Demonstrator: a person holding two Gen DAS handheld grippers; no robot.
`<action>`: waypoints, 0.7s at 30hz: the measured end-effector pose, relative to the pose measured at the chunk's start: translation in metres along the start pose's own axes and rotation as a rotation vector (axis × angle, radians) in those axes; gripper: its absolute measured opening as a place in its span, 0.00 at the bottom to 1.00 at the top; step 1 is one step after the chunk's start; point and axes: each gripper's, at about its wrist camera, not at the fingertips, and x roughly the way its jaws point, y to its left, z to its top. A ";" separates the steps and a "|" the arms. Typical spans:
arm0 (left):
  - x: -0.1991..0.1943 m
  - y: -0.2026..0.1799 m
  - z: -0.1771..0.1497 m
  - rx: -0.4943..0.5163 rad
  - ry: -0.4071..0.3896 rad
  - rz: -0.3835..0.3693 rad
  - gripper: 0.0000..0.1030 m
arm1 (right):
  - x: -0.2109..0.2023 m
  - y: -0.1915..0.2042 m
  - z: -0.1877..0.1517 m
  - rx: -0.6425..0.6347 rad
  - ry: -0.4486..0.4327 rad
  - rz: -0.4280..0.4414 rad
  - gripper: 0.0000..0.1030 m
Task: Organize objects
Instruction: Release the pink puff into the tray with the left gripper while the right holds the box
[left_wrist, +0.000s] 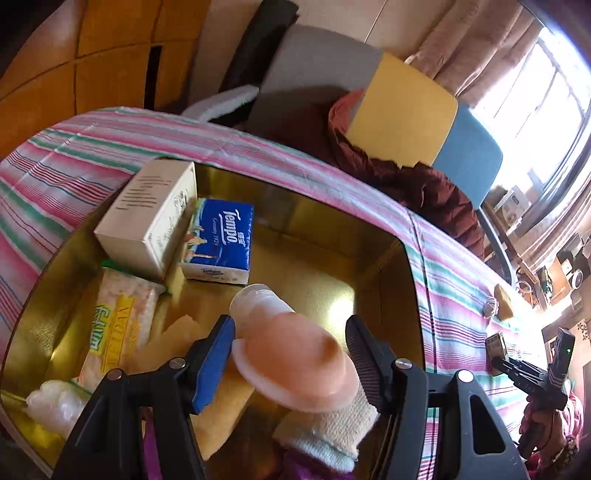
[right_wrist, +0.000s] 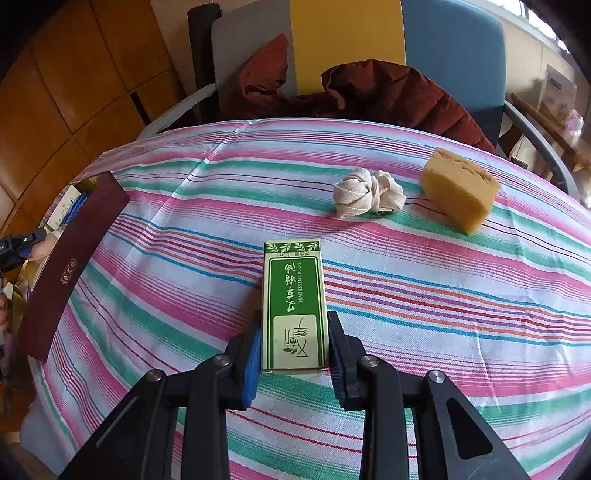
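My left gripper (left_wrist: 291, 328) hangs open over a gold tin box (left_wrist: 391, 266). A peach plastic bottle (left_wrist: 295, 358) lies tilted between its fingers; the blue left pad (left_wrist: 216, 362) touches it and the right finger stands just off its base. In the tin lie a white carton (left_wrist: 147, 218), a blue tissue pack (left_wrist: 221, 243), a yellow-labelled packet (left_wrist: 114, 332) and a knit sock (left_wrist: 332, 432). My right gripper (right_wrist: 294, 325) is shut on a green essential oil box (right_wrist: 295, 306) lying flat on the striped tablecloth (right_wrist: 443, 295).
A knotted cream cloth (right_wrist: 367, 195) and a yellow sponge (right_wrist: 458, 188) lie on the far part of the table. The tin's dark red outer wall (right_wrist: 74, 258) stands at the left. A chair with a maroon jacket (right_wrist: 369, 92) is behind the table.
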 end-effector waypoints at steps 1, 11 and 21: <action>-0.004 -0.001 -0.002 0.014 -0.015 0.015 0.54 | 0.000 0.000 0.000 0.000 0.000 0.000 0.31; 0.022 -0.001 0.019 0.039 0.039 0.124 0.50 | -0.001 0.001 -0.001 -0.008 -0.001 -0.004 0.31; -0.019 -0.012 -0.018 0.081 -0.107 0.076 0.55 | -0.001 0.002 0.000 0.014 0.010 0.004 0.31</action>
